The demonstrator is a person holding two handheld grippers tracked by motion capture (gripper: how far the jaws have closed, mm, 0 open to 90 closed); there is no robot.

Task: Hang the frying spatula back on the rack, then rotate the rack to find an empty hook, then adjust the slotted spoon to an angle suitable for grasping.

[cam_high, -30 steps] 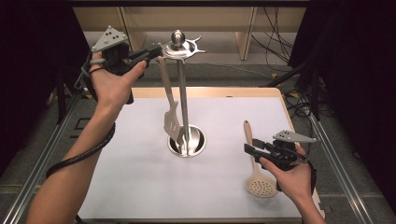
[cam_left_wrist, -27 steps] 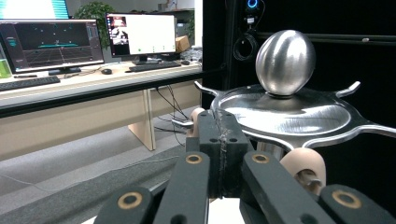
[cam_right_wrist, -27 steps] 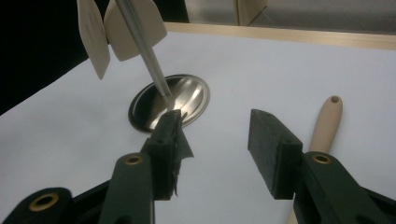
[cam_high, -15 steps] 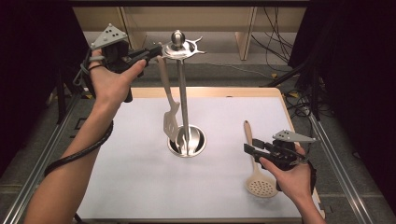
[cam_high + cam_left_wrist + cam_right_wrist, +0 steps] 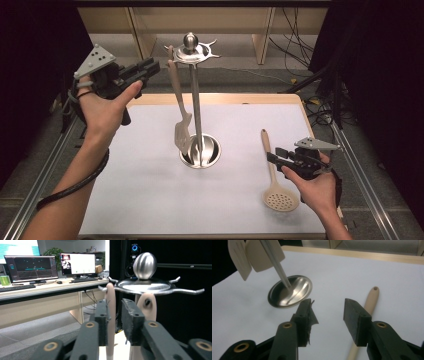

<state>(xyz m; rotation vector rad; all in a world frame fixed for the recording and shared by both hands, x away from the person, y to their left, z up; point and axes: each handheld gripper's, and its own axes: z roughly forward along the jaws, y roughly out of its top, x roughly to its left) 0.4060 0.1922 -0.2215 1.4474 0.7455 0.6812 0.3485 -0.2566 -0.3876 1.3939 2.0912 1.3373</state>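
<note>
Now the left gripper [image 5: 150, 67], jaws just opened off the hung beige slotted spatula [image 5: 181, 131], should back away straight while the right gripper [image 5: 274, 154] waits open-jawed beside the beige skimmer spoon [image 5: 277, 192].

**Steel rack splits the mat; open room on both sides**

The tall polished steel utensil rack [image 5: 192, 100] stands mid-table on the white mat [image 5: 150, 200], its round base [image 5: 201, 151] and pole blocking the centre. A beige slotted turner [image 5: 179, 107] hangs from the rack's left hooks, narrowing the approach from the left. At the near right, a beige perforated skimmer spoon [image 5: 274, 175] lies flat on the mat. The near-left and far-right stretches of mat lie open.
</note>
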